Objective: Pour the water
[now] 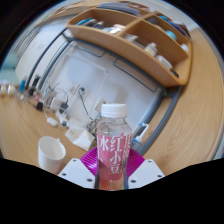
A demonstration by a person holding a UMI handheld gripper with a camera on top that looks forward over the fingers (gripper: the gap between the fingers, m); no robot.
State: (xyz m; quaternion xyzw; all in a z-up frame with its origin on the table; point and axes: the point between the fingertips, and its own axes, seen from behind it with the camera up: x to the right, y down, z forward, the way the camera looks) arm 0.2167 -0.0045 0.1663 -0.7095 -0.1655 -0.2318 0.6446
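Observation:
A clear plastic bottle (112, 145) with a white cap and a pink label with red characters stands upright between my fingers. My gripper (112, 172) is shut on the bottle; both magenta pads (83, 162) press on its lower sides. A white cup (51, 152) stands on the wooden table (190, 130) just left of the bottle, near my left finger, and its opening faces up.
A wooden shelf unit (140, 35) with small items stands beyond the table at the far right. A white board or panel (100, 75) lies behind the bottle. Small clutter (55, 100) sits at the far left of the table.

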